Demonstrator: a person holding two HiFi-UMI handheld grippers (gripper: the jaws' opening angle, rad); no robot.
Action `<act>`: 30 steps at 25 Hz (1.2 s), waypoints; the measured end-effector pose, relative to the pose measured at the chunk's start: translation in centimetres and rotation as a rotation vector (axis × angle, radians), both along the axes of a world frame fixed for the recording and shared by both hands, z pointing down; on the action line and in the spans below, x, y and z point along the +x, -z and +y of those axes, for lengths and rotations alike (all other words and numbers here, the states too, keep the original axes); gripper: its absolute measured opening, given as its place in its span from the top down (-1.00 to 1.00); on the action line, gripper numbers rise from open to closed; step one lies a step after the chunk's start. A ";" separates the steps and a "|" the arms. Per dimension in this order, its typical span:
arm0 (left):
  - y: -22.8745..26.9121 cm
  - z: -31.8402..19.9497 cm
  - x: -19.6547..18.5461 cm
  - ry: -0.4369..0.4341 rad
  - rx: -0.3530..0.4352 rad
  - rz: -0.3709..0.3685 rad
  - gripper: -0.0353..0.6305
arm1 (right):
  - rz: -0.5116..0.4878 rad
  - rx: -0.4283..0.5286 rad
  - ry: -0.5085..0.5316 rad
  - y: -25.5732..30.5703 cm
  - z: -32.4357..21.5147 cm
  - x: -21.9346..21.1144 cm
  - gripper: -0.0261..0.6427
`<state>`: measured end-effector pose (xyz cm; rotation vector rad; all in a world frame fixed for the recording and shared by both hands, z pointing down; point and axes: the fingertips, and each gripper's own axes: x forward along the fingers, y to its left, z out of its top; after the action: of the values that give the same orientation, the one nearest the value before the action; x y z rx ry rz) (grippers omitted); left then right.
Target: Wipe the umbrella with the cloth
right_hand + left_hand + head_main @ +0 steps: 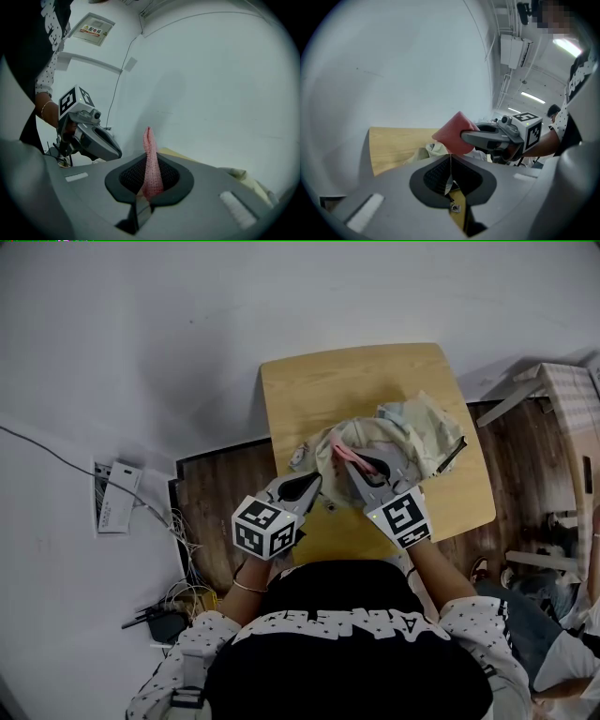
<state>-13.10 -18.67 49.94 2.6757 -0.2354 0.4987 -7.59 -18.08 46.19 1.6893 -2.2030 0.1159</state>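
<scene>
A cream folded umbrella [412,427] lies crumpled on the small wooden table [356,381]. My right gripper [349,465] is shut on a pink cloth [342,452], held just over the umbrella's near left part. In the right gripper view the cloth [149,164] stands up between the jaws. My left gripper [314,480] is shut, and a thin pale sliver of umbrella fabric [449,178] is pinched between its pads. In the left gripper view the right gripper [487,138] with the cloth [457,132] hangs just ahead. More umbrella fabric [425,152] lies below it.
A white wall box [117,498] and tangled cables [178,601] lie on the floor to the left. Pale furniture [562,399] and another person [562,652] are to the right. The table's far half is bare wood [398,145].
</scene>
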 end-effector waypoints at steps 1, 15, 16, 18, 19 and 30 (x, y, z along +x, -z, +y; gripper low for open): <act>0.1 0.0 0.0 -0.004 0.000 0.002 0.87 | -0.002 -0.006 0.006 -0.2 0.1 -0.2 0.82; 0.5 0.0 -0.1 0.012 0.001 0.027 0.87 | -0.020 -0.093 0.109 -2.2 2.7 -2.7 0.82; 0.6 0.0 -0.1 0.015 -0.001 0.027 0.87 | -0.020 -0.097 0.116 -2.3 2.9 -2.9 0.82; 0.7 -0.1 -0.1 0.020 0.002 0.026 0.87 | -0.024 -0.105 0.127 -2.4 3.2 -3.1 0.82; 0.7 -0.2 -0.1 0.021 0.005 0.025 0.87 | -0.027 -0.111 0.132 -2.5 3.3 -3.2 0.82; 0.6 -0.6 0.1 0.029 0.011 0.022 0.87 | -0.041 -0.169 0.174 -3.6 4.6 -4.1 0.82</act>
<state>-13.01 -19.22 49.31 2.6835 -0.2706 0.4599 -11.65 -13.45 49.76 1.4124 -2.2877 0.2852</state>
